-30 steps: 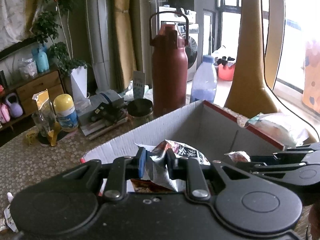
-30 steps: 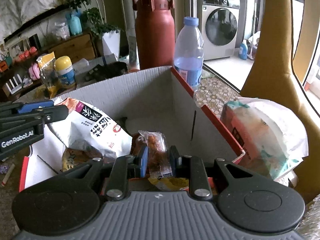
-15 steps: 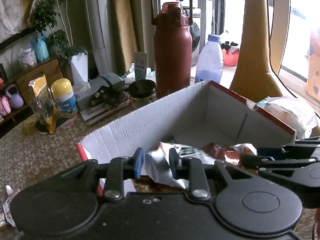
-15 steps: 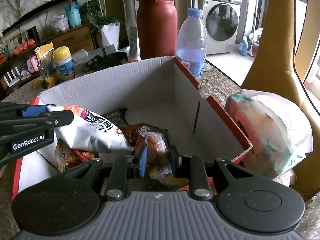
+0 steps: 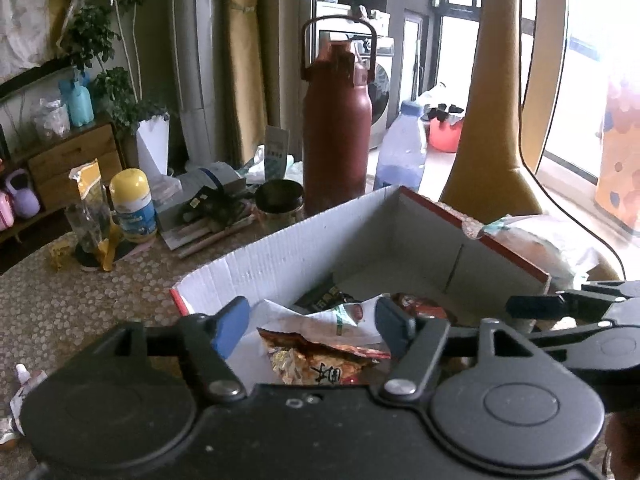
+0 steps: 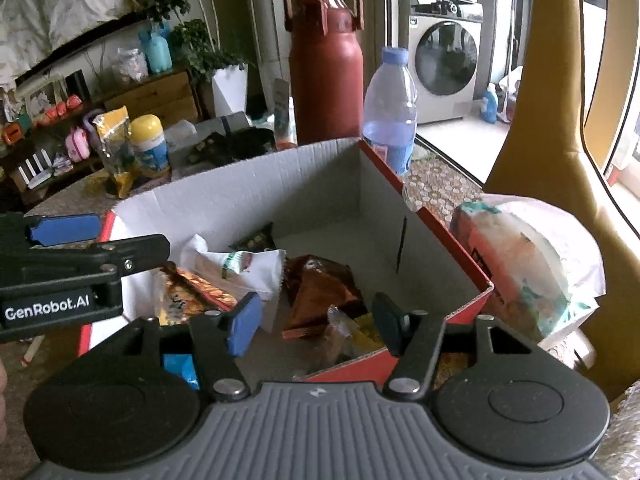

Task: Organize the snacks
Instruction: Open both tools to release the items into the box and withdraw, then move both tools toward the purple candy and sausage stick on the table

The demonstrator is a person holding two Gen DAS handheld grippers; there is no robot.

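Note:
A red cardboard box with a white inside [image 5: 304,252] [image 6: 240,200] stands on the table and holds several snack packets. A white packet [image 5: 320,320] [image 6: 236,268] lies at its left, over an orange packet [image 5: 320,360] [image 6: 192,288]. A brown packet [image 6: 316,292] and a small clear-wrapped snack [image 6: 340,336] lie near the front. My left gripper [image 5: 310,326] is open and empty just above the white packet. My right gripper [image 6: 316,320] is open and empty above the small snack. The left gripper also shows in the right wrist view [image 6: 96,236].
A tall maroon flask [image 5: 336,136] [image 6: 324,68] and a water bottle [image 5: 402,152] [image 6: 390,108] stand behind the box. A bagged loaf [image 6: 524,264] [image 5: 532,244] lies right of it. A yellow-capped jar [image 5: 132,204], a yellow pouch and papers lie at the back left.
Both grippers have opened. The left let go of the white packet and the right let go of the small wrapped snack; both now lie in the box.

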